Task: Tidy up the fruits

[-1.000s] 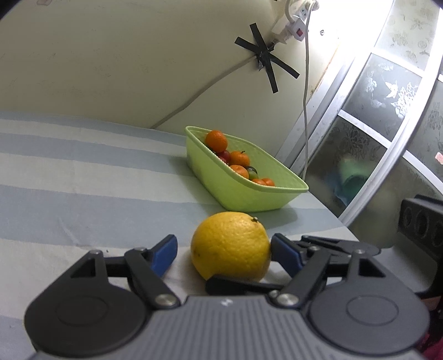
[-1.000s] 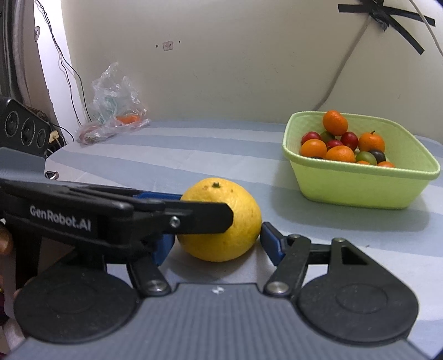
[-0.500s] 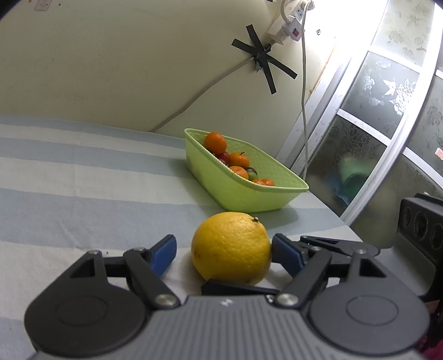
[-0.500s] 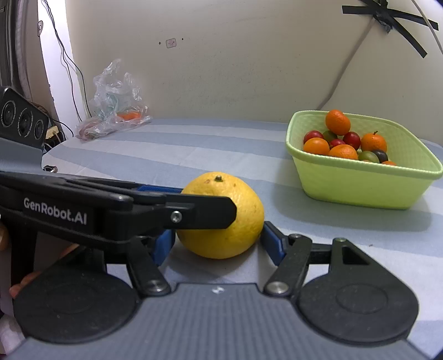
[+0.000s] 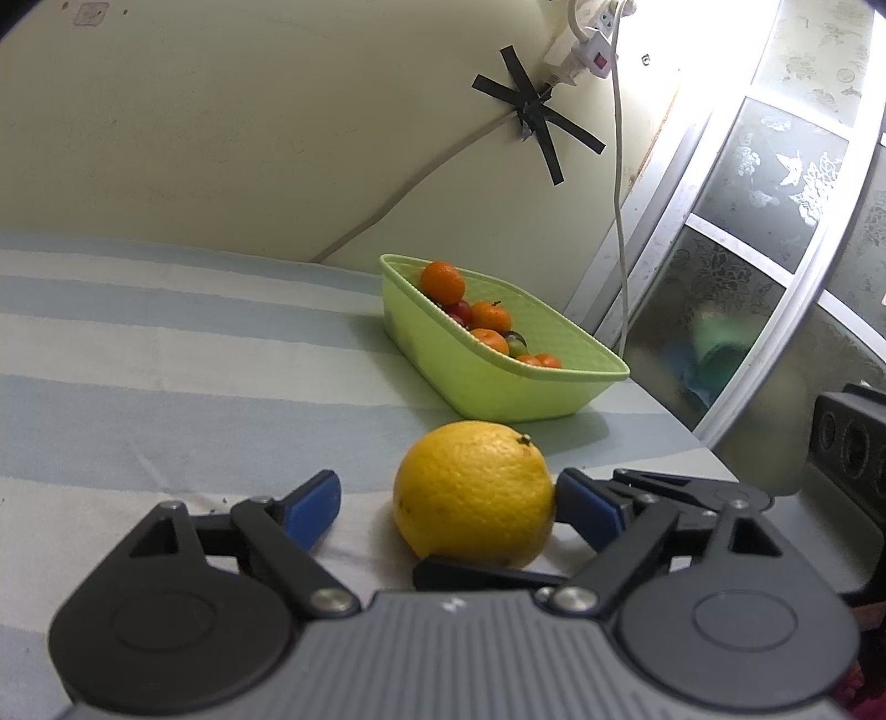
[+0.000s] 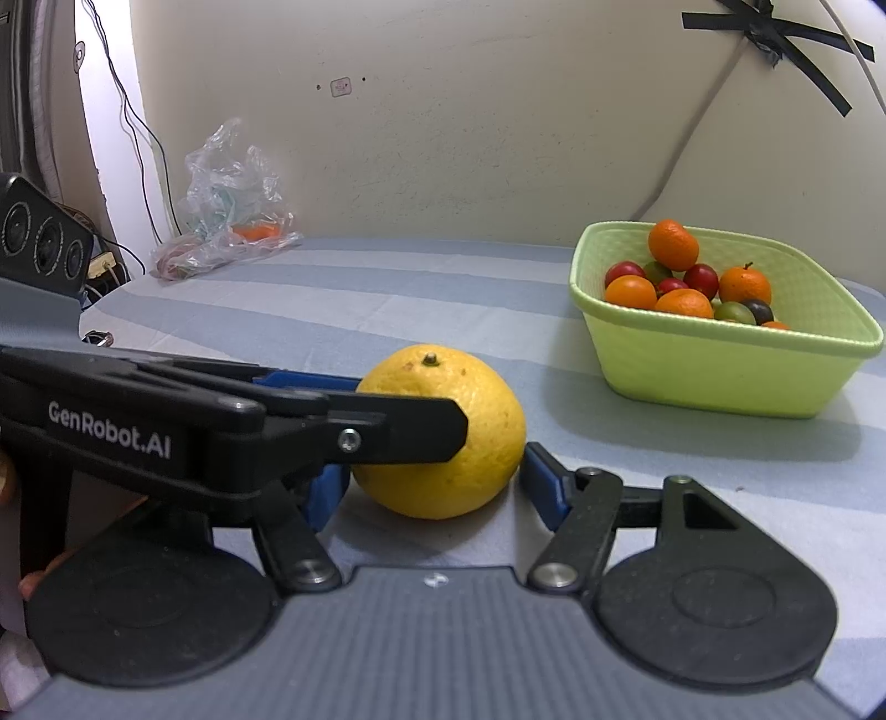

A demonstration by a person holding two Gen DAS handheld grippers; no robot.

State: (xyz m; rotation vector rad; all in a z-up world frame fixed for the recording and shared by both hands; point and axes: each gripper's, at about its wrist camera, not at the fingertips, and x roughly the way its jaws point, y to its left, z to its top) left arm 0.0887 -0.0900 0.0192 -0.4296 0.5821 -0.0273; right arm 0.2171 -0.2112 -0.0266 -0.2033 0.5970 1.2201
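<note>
A large yellow citrus (image 5: 470, 493) rests on the striped cloth, and both grippers reach around it. My left gripper (image 5: 448, 501) has its jaws opening. Its left blue pad (image 5: 313, 501) stands well clear of the fruit and its right pad lies close against the peel. In the right wrist view the citrus (image 6: 476, 454) sits between the blue pads of my right gripper (image 6: 434, 487), which rest against both sides. The left gripper (image 6: 360, 404) crosses in front from the left. A light green basket (image 6: 720, 376) of small oranges, red and dark fruits stands beyond, to the right.
A crumpled clear plastic bag (image 6: 232, 221) lies at the far left by the wall. Cables and a power strip (image 5: 587, 50) hang on the wall above the basket (image 5: 498, 387). The table edge and a glass door are on the right of the left wrist view.
The left gripper's jaws have spread wider, and its left pad is now farther from the citrus. The fruit and the right gripper have stayed where they were.
</note>
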